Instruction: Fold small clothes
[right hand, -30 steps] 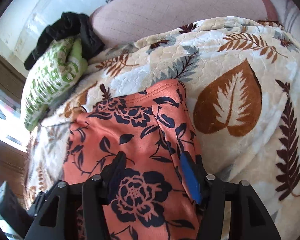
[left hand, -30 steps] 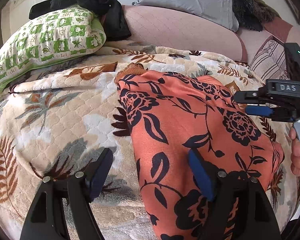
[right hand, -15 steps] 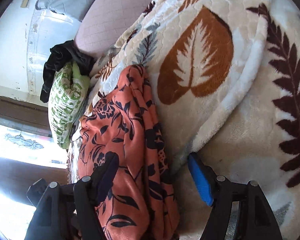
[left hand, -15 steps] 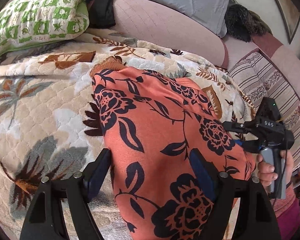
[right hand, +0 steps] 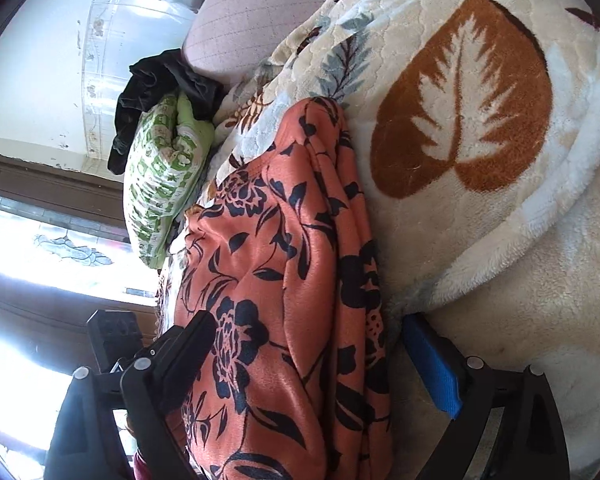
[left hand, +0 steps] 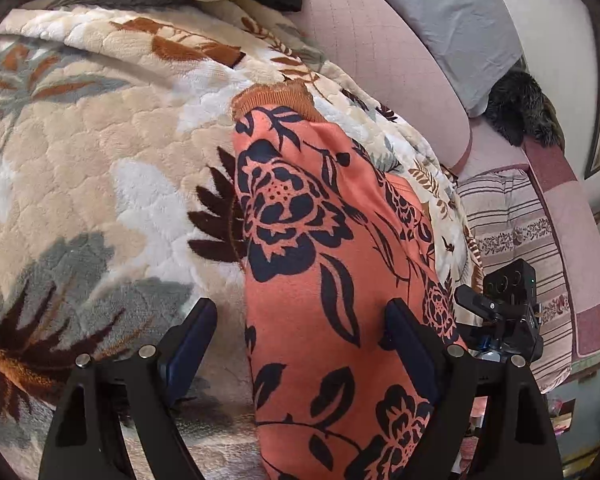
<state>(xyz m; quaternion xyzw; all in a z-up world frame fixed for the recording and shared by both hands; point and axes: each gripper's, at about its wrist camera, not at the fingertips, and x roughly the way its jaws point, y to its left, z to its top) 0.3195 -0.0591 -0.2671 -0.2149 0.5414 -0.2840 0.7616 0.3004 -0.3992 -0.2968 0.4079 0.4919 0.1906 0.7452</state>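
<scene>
The orange floral garment (left hand: 320, 264) lies folded on the leaf-print blanket (left hand: 100, 168), running from 12 o'clock down between the fingers of the left gripper (left hand: 300, 344), which stands apart and tilts downward. The right gripper (right hand: 308, 356) is opening, the garment's folded edge between its fingers, unclamped.
</scene>
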